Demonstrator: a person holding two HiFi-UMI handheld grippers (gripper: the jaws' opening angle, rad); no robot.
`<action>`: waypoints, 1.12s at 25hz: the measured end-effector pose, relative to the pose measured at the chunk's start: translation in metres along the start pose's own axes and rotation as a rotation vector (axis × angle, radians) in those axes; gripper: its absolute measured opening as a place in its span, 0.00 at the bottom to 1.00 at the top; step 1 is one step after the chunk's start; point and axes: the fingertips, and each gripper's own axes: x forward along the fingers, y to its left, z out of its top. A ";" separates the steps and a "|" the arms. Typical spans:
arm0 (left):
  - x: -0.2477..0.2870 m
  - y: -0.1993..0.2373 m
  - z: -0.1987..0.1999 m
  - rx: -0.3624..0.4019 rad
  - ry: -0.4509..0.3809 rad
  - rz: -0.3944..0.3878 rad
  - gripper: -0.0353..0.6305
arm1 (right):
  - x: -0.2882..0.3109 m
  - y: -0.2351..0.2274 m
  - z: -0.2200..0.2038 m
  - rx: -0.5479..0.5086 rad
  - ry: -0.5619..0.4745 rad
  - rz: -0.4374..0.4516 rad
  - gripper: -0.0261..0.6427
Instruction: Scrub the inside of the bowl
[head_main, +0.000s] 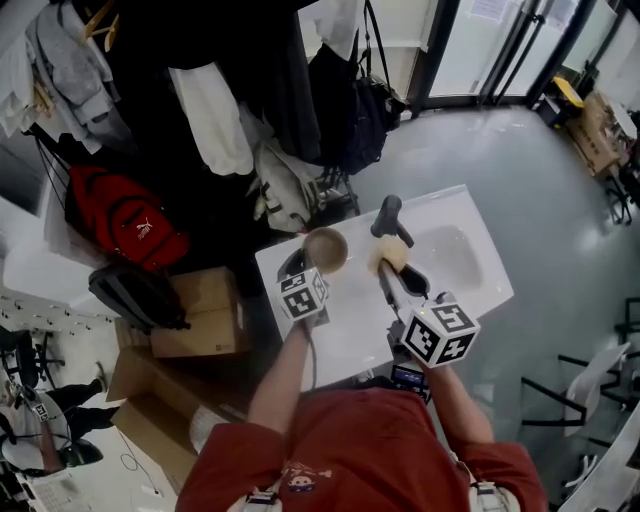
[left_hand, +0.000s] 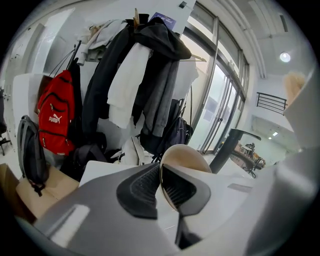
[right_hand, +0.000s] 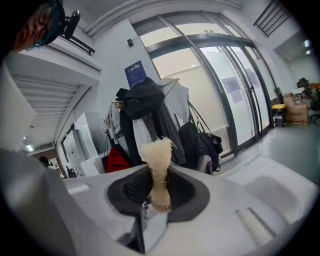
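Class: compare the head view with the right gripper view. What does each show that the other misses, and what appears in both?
Head view only: the left gripper holding the brown bowl, the black faucet and the cardboard boxes.
Right gripper view only: the blue wall notice and, close up, the black pads clamped on the base of the fibrous scrubber.
Both: the right gripper with that scrubber, the red backpack, the sink basin and the hanging coats.
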 end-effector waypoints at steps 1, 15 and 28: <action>0.003 0.001 -0.003 -0.009 0.012 0.000 0.09 | 0.000 0.000 -0.001 0.002 0.003 -0.002 0.15; 0.023 0.008 -0.019 -0.099 0.064 0.009 0.10 | -0.002 -0.006 -0.008 0.019 0.017 -0.028 0.15; 0.028 0.007 -0.017 -0.097 0.063 0.006 0.27 | 0.003 -0.010 -0.009 0.030 0.018 -0.022 0.15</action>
